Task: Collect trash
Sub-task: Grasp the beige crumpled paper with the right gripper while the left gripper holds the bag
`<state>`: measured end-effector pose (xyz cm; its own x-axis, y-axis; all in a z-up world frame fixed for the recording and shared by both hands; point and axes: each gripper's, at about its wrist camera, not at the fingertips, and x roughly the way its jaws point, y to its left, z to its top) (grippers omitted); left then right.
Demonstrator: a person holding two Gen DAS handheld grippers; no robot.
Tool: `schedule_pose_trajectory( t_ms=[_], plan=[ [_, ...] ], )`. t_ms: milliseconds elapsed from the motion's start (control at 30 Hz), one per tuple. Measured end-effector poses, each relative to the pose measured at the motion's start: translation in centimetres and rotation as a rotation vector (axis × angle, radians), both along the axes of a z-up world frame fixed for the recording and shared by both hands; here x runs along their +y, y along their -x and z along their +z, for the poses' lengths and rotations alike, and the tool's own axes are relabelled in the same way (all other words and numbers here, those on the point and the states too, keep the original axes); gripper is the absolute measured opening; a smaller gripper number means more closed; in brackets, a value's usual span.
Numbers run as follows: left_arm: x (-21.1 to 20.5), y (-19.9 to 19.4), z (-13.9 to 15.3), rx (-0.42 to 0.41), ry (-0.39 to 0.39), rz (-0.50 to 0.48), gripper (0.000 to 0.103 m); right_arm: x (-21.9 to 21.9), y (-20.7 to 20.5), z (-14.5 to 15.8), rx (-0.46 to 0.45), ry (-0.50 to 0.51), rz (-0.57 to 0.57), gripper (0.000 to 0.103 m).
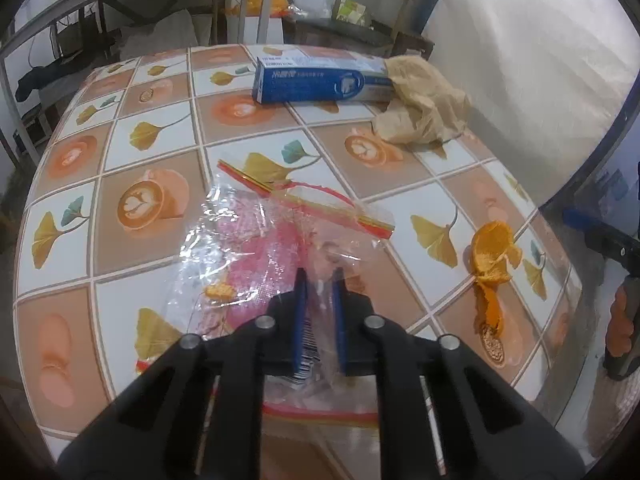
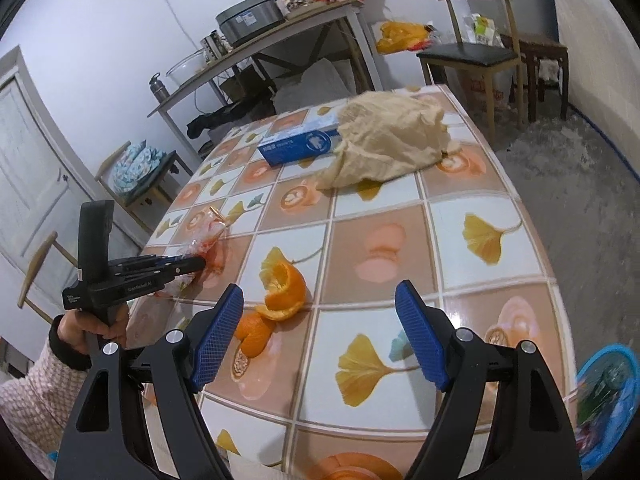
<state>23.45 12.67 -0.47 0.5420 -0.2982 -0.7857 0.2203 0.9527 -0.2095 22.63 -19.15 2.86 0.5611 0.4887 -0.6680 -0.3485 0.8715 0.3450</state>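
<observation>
My left tool [image 1: 320, 280] is pinched onto the near edge of a clear plastic bag [image 1: 256, 240] — the blue pads are drawn close with the crinkled film caught between them. The bag is transparent and glossy, with a red and yellow zip strip across its far end, a pink printed patch inside and a small orange scrap showing through the film just left of my pads. It spreads away from the left tool over the tabletop [image 1: 120, 152]. From my right side I see that same tool [image 2: 192, 265] gripping the bag's bunched end [image 2: 208, 232], my hand [image 2: 94, 326] around its handle.

My right tool [image 2: 320, 308] stands spread wide with nothing between its pads. Just ahead of its left pad lies orange peel [image 2: 280, 288], curled and open, in a couple of pieces touching each other; from the left tool the peel [image 1: 490, 260] sits off to the right.

Farther out, beyond both tools, a blue carton [image 1: 320, 82] lies flat, its end tucked against a crumpled beige paper bag [image 1: 428, 104]. The tabletop wears a glossy cloth of squares — coffee cups and yellow ginkgo leaves. Past it stand a chair with a dark seat [image 2: 468, 54], a long shelf-table carrying a grey cooker [image 2: 250, 16], and a white door [image 2: 28, 152] far off to the left. A blue basket [image 2: 610, 396] sits low beside my right tool
</observation>
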Motion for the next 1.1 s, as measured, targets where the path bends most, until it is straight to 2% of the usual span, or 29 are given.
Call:
schedule_pose_trajectory(
  t_ms=[200, 333, 400, 433, 467, 567, 667, 800, 1000, 1100],
  plan=[
    [1.3, 0.7, 1.2, -0.067, 0.039, 0.027, 0.005, 2.3, -2.1, 3.1, -0.095, 0.104, 0.060, 0.076],
    [2.3, 0.9, 1.4, -0.086, 0.076, 0.045, 0.005, 3.6, -6.8, 3.8, -0.106, 0.157, 0.105, 0.076],
    [2.7, 0.8, 1.3, -0.090, 0.090, 0.052, 0.005, 4.1, -9.9, 3.4, -0.110, 0.197, 0.108, 0.078],
    [2.8, 0.8, 1.2, -0.093, 0.096, 0.054, 0.005, 4.3, -11.2, 3.1, -0.105, 0.215, 0.107, 0.089],
    [2.9, 0.8, 1.2, -0.095, 0.098, 0.056, 0.005, 4.5, -12.7, 2.6, -0.102, 0.243, 0.093, 0.091],
    [3.3, 0.7, 0.9, -0.094, 0.114, 0.062, 0.005, 4.9, -17.4, 0.4, -0.061, 0.338, 0.048, 0.091],
    [3.5, 0.6, 0.6, -0.088, 0.132, 0.062, 0.005, 5.0, -20.5, -1.7, -0.011, 0.376, 0.025, 0.091],
    [3.5, 0.6, 0.5, -0.088, 0.137, 0.051, 0.005, 5.3, -21.9, -3.7, 0.030, 0.410, 0.035, 0.091],
    [3.5, 0.2, 0.1, -0.079, 0.141, 0.042, 0.005, 6.1, -21.5, -5.3, 0.066, 0.427, 0.095, 0.091],
    [3.6, 0.1, 0.0, -0.077, 0.144, 0.041, 0.005, 6.3, -21.1, -5.7, 0.055, 0.441, 0.094, 0.091]
  ],
)
